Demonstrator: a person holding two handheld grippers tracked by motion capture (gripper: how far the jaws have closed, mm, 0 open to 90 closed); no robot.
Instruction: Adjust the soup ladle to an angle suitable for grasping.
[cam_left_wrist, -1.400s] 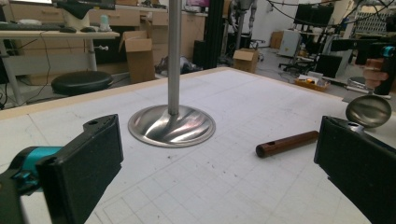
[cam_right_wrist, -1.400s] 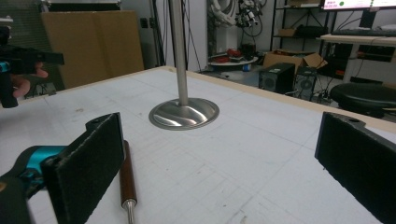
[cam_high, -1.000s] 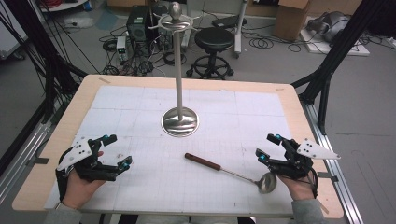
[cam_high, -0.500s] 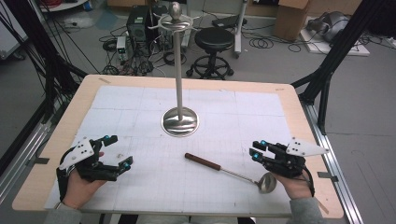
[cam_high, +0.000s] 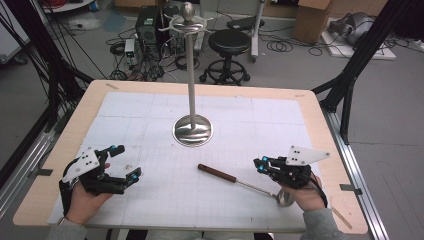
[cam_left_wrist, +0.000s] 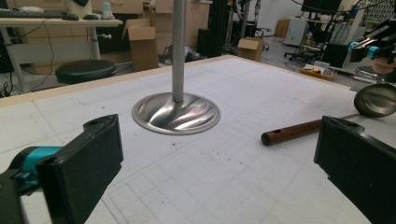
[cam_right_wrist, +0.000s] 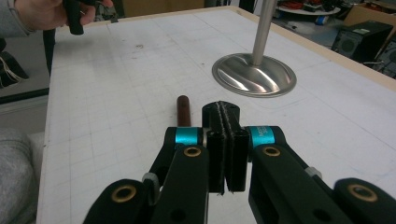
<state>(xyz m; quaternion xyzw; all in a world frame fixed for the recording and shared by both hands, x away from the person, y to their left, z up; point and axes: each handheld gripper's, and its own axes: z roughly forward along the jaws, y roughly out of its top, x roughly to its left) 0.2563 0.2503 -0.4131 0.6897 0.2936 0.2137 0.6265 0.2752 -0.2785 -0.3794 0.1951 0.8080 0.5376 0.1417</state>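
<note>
Near edge: right gripper (cam_high: 260, 164) just closed, jaws pressed together on nothing, above the ladle (cam_high: 240, 181) lying flat on the table (cam_high: 320, 130). Left gripper (cam_high: 125, 165) wide open, empty. Farther off, metal stand (cam_high: 192, 129) upright at centre.

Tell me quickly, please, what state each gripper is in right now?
Left gripper: open, jaws wide apart, holding nothing.
Right gripper: shut, pads pressed together, nothing between them; its jaws have just been closing.
</note>
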